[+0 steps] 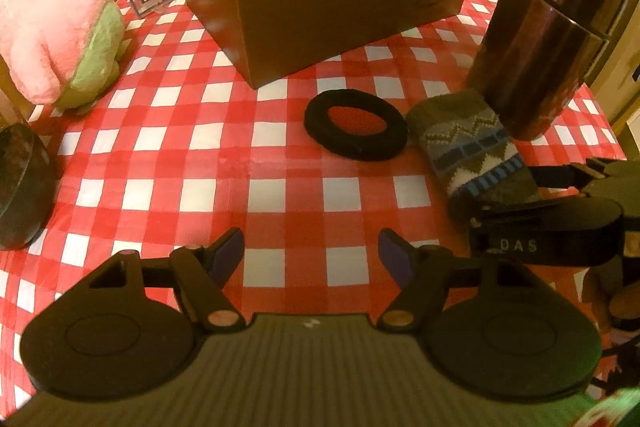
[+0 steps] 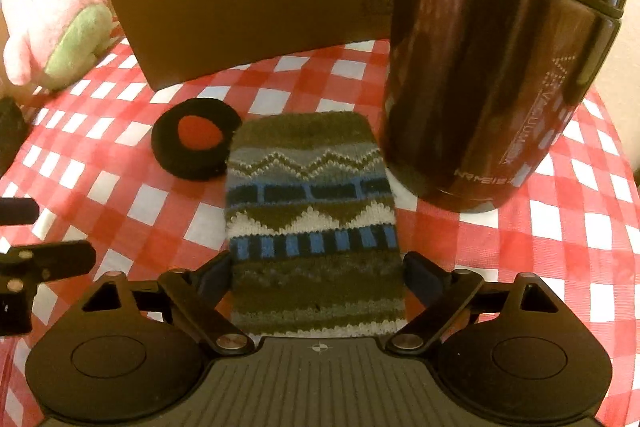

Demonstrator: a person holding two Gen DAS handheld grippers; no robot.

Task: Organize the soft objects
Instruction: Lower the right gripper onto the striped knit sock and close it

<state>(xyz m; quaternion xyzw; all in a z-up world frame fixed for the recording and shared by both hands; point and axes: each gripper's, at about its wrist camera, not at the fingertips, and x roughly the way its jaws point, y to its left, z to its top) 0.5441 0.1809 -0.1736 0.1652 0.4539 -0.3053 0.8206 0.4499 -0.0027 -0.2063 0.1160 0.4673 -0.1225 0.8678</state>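
Sock (image 2: pixel 316 223) lies between the wide-open right gripper (image 2: pixel 318 277), ungripped; closing could nudge the nearby flask (image 2: pixel 500 67). Left gripper (image 1: pixel 311 255) is open, empty.

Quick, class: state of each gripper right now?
Left gripper: jaws open, nothing between them.
Right gripper: jaws open, one on each side of the patterned sock, not gripping it.

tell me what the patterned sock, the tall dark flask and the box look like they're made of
Patterned sock: knitted yarn, matte, stitch rows visible. Tall dark flask: probably coated metal, glossy, streaked reflections. Box: likely cardboard, brown matte outside, white inside, thin straight walls.
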